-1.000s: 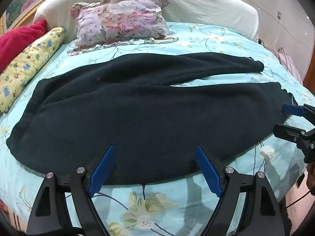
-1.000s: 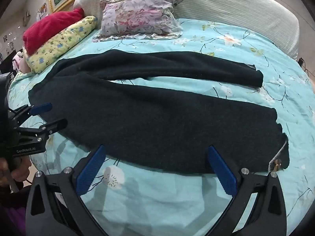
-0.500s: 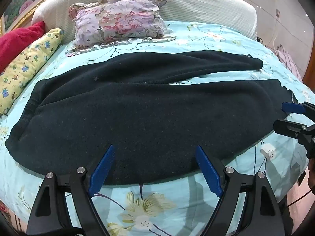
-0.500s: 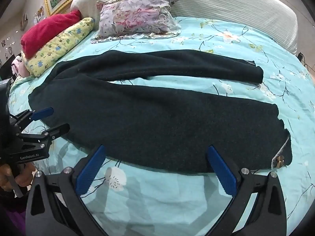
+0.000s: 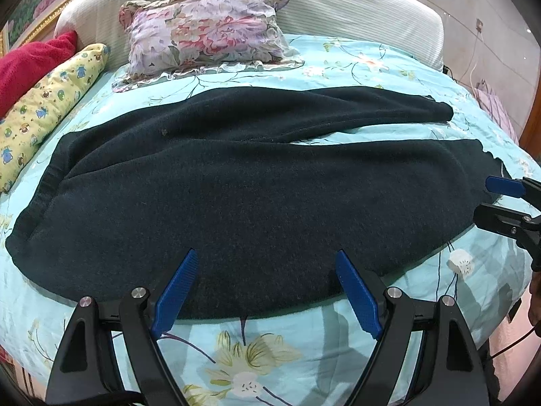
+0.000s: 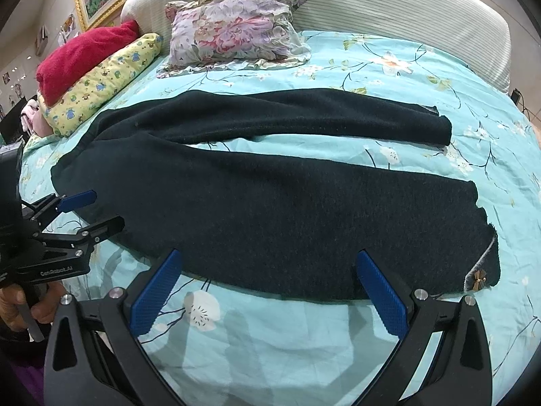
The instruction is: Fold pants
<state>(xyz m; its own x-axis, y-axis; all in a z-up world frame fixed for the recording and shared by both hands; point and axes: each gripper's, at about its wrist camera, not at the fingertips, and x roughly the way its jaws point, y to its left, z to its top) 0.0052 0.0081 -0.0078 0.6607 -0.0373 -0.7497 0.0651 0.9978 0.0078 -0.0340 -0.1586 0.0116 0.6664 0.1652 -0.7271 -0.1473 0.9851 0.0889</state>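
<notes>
So I had the dark pants (image 5: 257, 196) laid out flat across the bed (image 5: 338, 335), on the teal floral sheet, waistband end over on my left and the two legs running off to the right. The legs were split apart with a strip of sheet showing between them, the far leg ending near the right side of the bed and the near leg ending at a raggedy hem with a little gold-ish trinket (image 6: 478, 275) on the corner.

My left gripper (image 5: 265, 270) was sitting at the near edge of the pants, blue fingers spread wide, tips hanging over the fabric but not pinching anything. My right gripper (image 6: 267, 270) was the same deal further down the near leg, wide apart, nothing between the pads, tips right at the cloth's near edge. From the left camera I could see the right gripper poking in by the hem end, and from the right camera the left one showed up by the waistband.

Up by the headboard (image 6: 389, 10) there was the floral pillow (image 6: 233, 30), plus a yellow bolster (image 6: 101, 81) with a red blanket (image 6: 81, 57) on it off to the left, all well apart from the pants.
</notes>
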